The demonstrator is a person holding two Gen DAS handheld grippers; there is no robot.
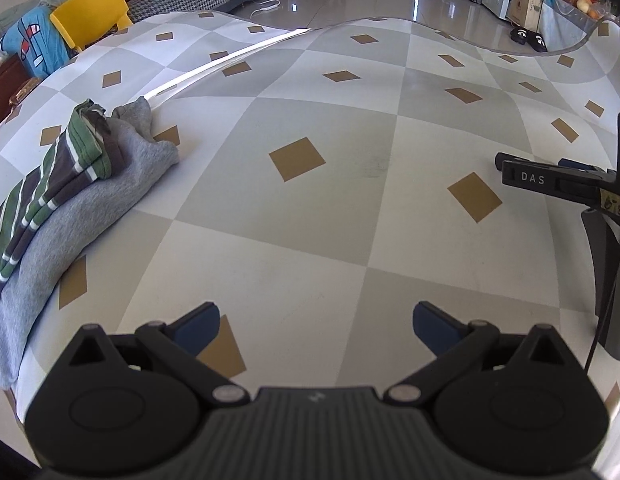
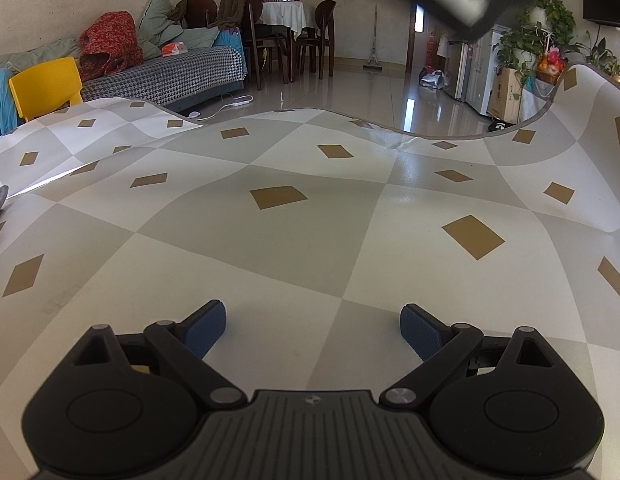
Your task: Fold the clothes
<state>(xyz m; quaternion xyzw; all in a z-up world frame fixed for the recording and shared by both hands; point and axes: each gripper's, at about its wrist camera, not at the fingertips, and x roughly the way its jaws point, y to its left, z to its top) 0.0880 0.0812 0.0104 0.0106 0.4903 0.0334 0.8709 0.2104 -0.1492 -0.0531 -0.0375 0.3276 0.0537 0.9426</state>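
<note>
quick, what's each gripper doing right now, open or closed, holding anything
Left gripper: open, holding nothing.
Right gripper: open, holding nothing.

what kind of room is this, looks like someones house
Most likely a home's open living and dining room. A sofa with a houndstooth cover sits by the wall, a dining table with dark wooden chairs stands behind it, and folded clothes lie on the checked tablecloth.

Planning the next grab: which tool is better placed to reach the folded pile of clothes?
Probably the left tool: the striped garment on the grey sweatshirt lies just to its left. In the right tool's view only a grey edge shows at far left. Both are open.
</note>
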